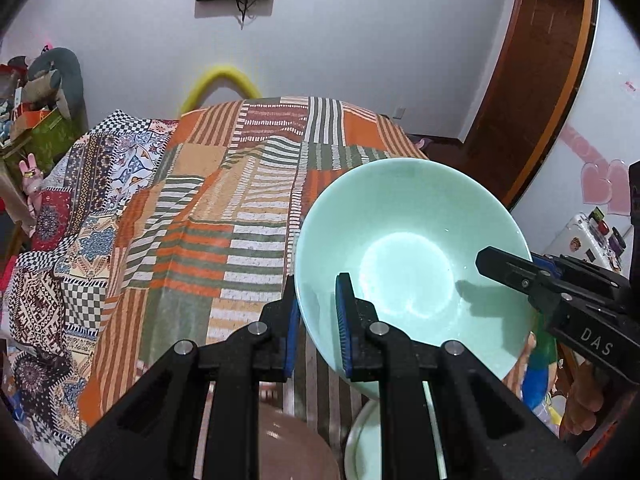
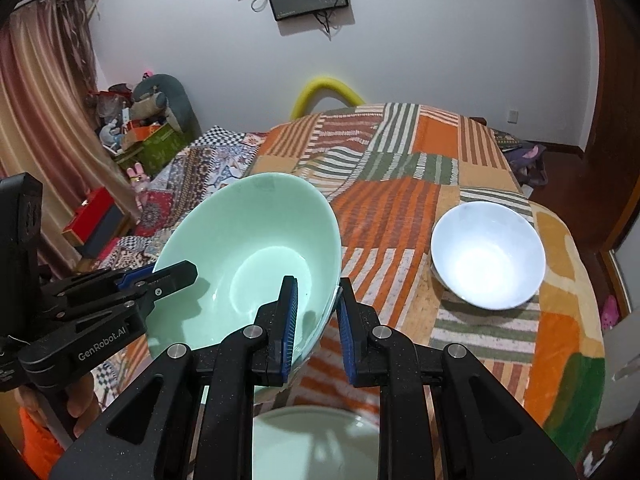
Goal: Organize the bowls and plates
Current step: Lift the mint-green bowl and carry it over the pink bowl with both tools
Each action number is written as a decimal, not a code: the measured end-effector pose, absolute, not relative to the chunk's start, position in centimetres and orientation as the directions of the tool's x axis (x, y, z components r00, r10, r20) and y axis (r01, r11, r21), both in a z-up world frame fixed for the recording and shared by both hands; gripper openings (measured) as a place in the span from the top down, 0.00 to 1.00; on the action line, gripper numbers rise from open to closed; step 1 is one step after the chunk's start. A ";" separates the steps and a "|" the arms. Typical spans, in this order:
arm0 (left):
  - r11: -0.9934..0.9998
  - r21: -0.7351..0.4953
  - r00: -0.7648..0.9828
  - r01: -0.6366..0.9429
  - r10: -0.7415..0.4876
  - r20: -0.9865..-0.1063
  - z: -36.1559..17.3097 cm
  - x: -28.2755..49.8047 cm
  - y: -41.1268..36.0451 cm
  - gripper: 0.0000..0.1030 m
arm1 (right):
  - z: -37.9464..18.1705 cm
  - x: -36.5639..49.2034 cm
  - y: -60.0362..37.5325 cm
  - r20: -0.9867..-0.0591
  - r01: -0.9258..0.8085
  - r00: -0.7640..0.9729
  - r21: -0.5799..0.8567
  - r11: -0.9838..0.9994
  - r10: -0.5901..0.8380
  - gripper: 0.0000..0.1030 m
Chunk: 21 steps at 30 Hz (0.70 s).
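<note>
A mint-green bowl hangs tilted above the table, held from both sides. My left gripper is shut on its left rim, one blue pad inside the bowl and one outside. In the right wrist view the left gripper comes in from the left. My right gripper is shut on the opposite rim, and the left wrist view shows the right gripper reaching over the bowl's right edge. A white bowl sits upright on the cloth at the right. Below the fingers lie a pale green dish and a brownish-pink bowl.
A patchwork cloth in orange, green and white stripes covers the round table. A yellow chair back stands behind the far edge. Boxes and soft toys pile up at the left wall. A wooden door is on the right.
</note>
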<state>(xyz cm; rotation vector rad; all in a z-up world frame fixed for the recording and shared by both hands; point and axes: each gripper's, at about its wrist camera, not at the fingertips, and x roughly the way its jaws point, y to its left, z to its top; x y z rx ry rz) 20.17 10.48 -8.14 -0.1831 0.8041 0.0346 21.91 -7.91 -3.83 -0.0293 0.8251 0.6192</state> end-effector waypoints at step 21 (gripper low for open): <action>0.976 -0.159 0.706 -0.148 -0.008 -0.708 -7.9 11.6 11.7 0.84 | -3.5 15.7 -6.8 -0.667 -0.594 0.501 0.198 0.779 0.551 0.81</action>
